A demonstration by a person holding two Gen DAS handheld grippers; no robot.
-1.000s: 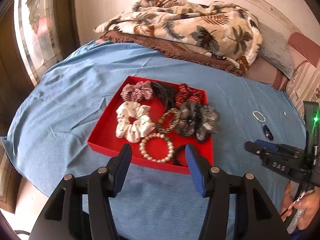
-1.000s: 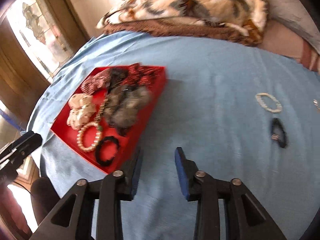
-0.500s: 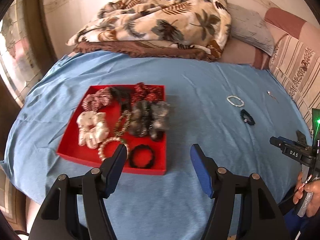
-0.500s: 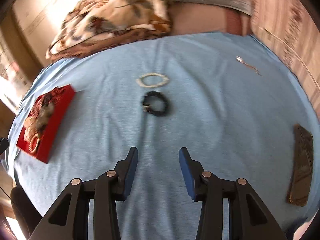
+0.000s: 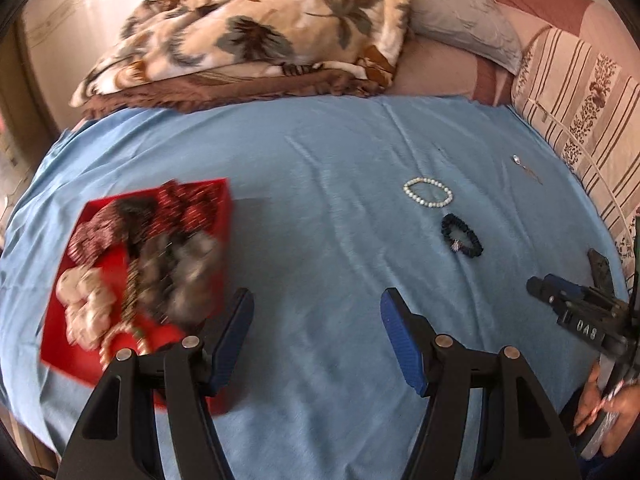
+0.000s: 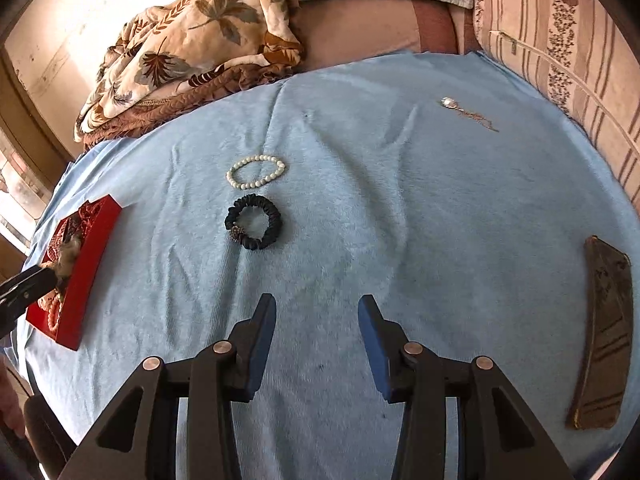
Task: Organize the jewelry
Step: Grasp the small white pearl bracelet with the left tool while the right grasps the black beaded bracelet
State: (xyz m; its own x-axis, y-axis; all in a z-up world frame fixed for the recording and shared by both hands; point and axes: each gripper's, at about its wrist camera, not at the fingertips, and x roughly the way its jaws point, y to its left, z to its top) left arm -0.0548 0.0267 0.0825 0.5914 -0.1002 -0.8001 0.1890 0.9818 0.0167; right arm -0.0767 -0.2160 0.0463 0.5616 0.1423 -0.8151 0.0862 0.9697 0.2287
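Right now you are between pickups: both tools are empty and the loose pieces are not yet gathered. Across the wide blue bedsheet (image 6: pixel 400 240), the red square tray (image 5: pixel 92 364) sits at the left edge, already crowded with fabric scrunchies and bead bracelets, though it is blurred in the left wrist view. Your left gripper (image 5: pixel 316 340) hangs over bare sheet just beside the tray's right wall; its jaws have just been opening and stand wide, with nothing between them. Your right gripper (image 6: pixel 316 348) is parted more narrowly, also with nothing between the pads, and it points at the pieces that lie well apart from the tray.

Those pieces are your work, by my reading. Nearest ahead of the right gripper lies the dark navy ruffled scrunchie (image 6: pixel 253 222), flat on the sheet. Just beyond it, close but not touching, is the white pearl-bead bracelet (image 6: pixel 256 171). Farther right lies the small silver pendant on a thin chain (image 6: pixel 468 113).

Take the scrunchie next: bring the right gripper forward and down, straddle one side of the ring, and close on the fabric without snagging the sheet.
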